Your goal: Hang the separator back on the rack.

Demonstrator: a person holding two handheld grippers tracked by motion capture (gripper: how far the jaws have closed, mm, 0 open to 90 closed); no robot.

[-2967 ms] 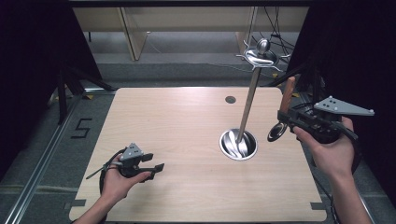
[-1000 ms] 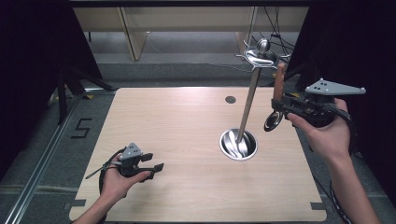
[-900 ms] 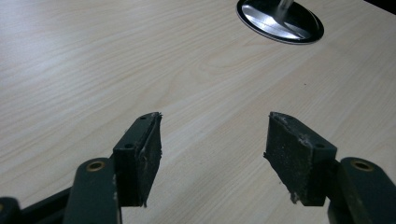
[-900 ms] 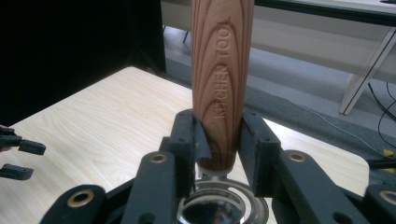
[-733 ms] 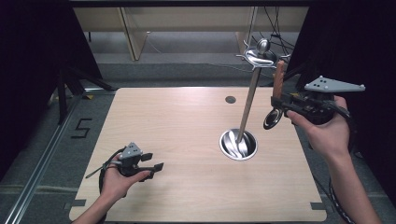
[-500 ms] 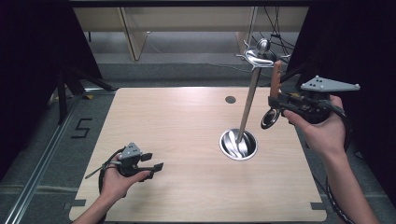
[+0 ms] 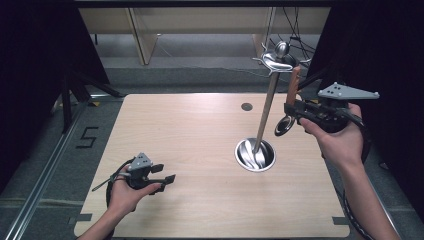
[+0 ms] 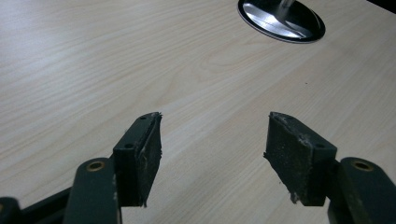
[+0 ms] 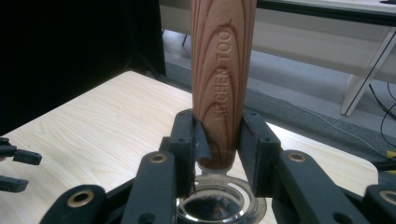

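Wooden-handled ladle (image 7: 289, 102) hangs upright in my right hand-held gripper (image 7: 296, 111), handle up and its shiny metal bowl just below the jaws, lifted clear above the right side of the worktop (image 7: 190, 135). In the right gripper view the reddish wooden handle (image 9: 223, 70) stands straight between the two black pads (image 9: 258, 149), which press on it from both sides near its lower end, and the metal bowl (image 9: 217, 203) shows directly beneath them. Lettering runs along the grain of the handle.

Counting what I see: one ladle, one metal stand (image 7: 264, 120), two hand-held grippers. The stand has one round steel base (image 7: 255, 155) on the worktop, one slim pole rising from it, and a crown of hooks (image 7: 276, 59) at the top. One small dark round mark (image 7: 246, 106) sits on the worktop behind the base.

The ladle is just to the right of the stand's pole, close beside it but apart from it as far as I can tell; the top of the handle reaches near the level of the hooks, slightly to their right.

My left hand-held gripper (image 7: 162, 177) rests low at the near left part of the worktop, well apart from the stand. In the left gripper view its pads (image 8: 140, 156) stand wide apart with bare wood between them, and the stand's base (image 8: 281, 21) lies far ahead.
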